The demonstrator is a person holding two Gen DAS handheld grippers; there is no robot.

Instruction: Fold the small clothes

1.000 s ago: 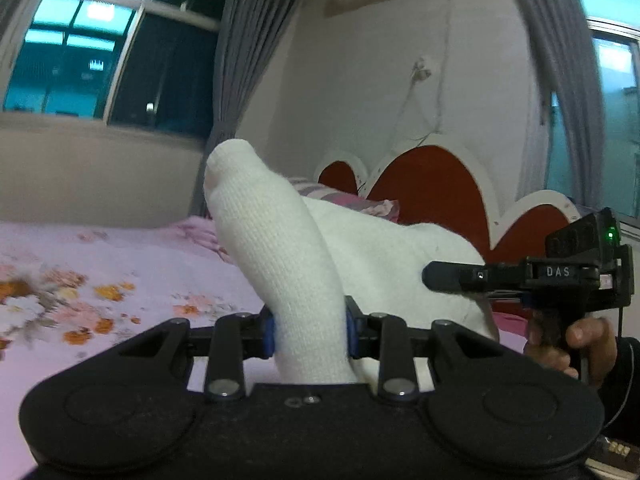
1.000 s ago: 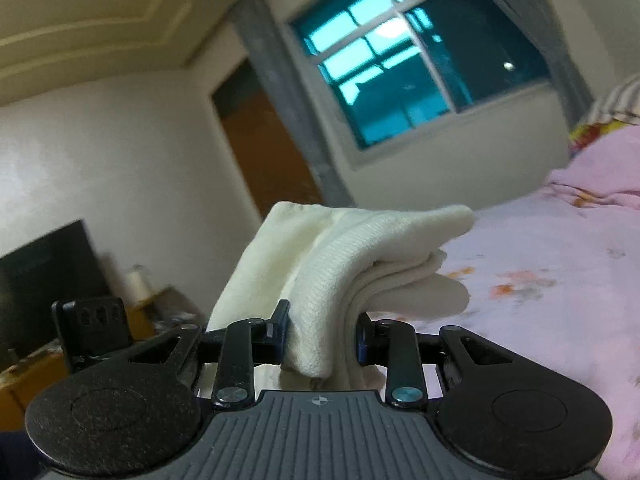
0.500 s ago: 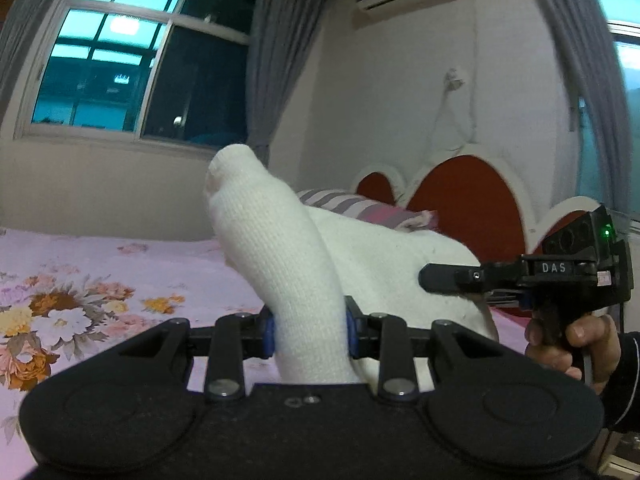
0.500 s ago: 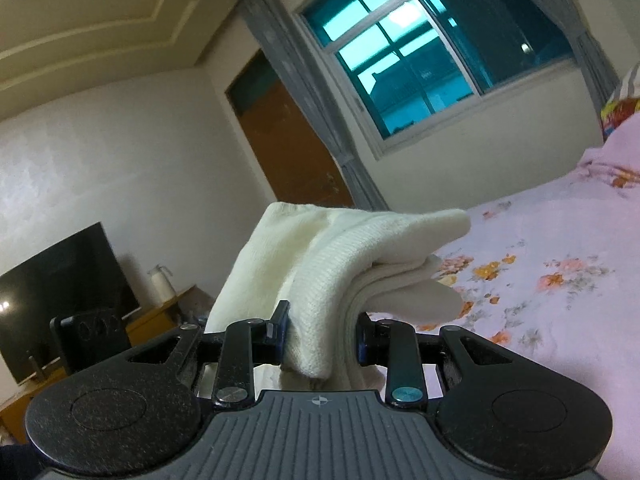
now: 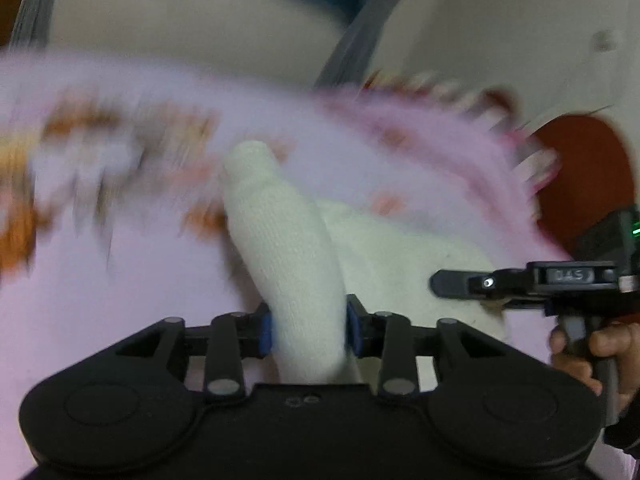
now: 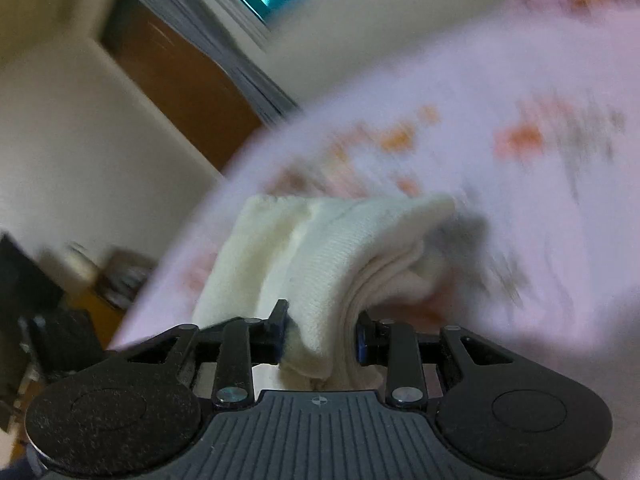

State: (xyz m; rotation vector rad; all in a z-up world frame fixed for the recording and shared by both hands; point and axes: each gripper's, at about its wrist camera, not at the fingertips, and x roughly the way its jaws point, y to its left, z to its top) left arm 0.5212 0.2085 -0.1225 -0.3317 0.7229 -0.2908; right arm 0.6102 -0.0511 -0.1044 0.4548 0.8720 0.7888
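- The left gripper [image 5: 306, 330] is clamped on one end of a white sock [image 5: 288, 256], which stands up between its blue pads [image 5: 265, 330].
- The right gripper [image 6: 320, 338] is clamped on the other part of the sock [image 6: 332, 256]; here the cloth lies in several layers, bunched between the fingers.
- In the left view the right gripper [image 5: 436, 282] shows from the side, its tip touching the cloth, with the person's hand [image 5: 596, 352] on the handle.
- The sock is in the air above the pink bed [image 5: 100, 280], held between both tools. I cannot tell if any part of it touches the cover.
- The background is strongly blurred in both views, so I think both tools are moving quickly, probably toward the bed.
- My judgement: the step in hand is to bring the sock to the bed for laying it flat; the fold itself seems not finished.
- The next move needs a level landing of the cloth, with both ends kept stretched, so that the layers do not bunch more. Then one side can let go.
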